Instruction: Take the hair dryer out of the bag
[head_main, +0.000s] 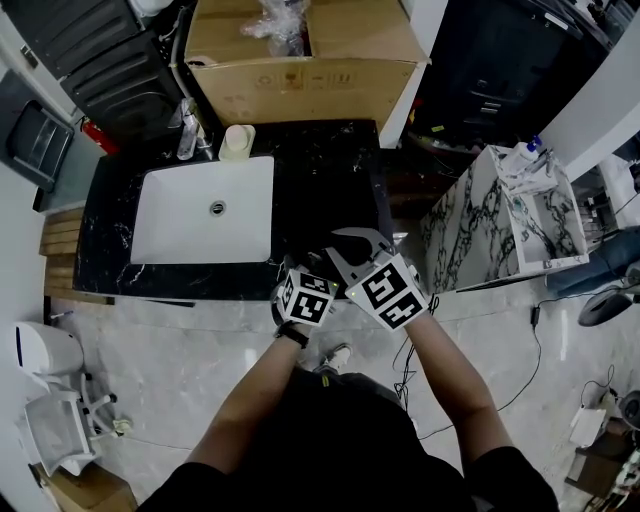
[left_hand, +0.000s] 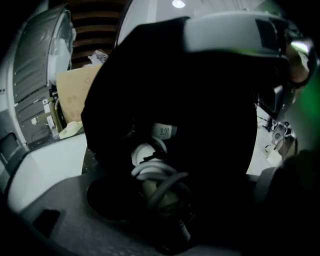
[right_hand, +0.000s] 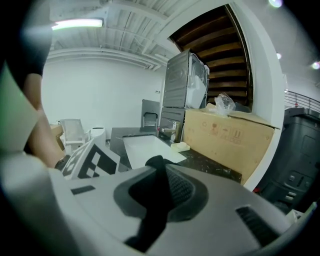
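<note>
In the left gripper view a black bag (left_hand: 210, 100) gapes open right in front of the camera. Inside it lie a coiled white cord (left_hand: 156, 174) and the pale body of the hair dryer (left_hand: 145, 152), under a white label (left_hand: 164, 131). My left gripper (left_hand: 162, 215) stands open at the bag's mouth with nothing pinched. The right gripper (right_hand: 161, 172) is shut on a fold of the bag's black fabric (right_hand: 152, 210) and holds the rim up. From the head view both grippers, left (head_main: 303, 292) and right (head_main: 362, 262), sit close together at the counter's front right edge.
A black marble counter (head_main: 330, 170) carries a white sink (head_main: 205, 215), a faucet (head_main: 188, 130) and a pale cup (head_main: 237, 140). A large cardboard box (head_main: 300, 70) stands behind. A marble-patterned cabinet (head_main: 480, 220) is at the right, with cables on the floor.
</note>
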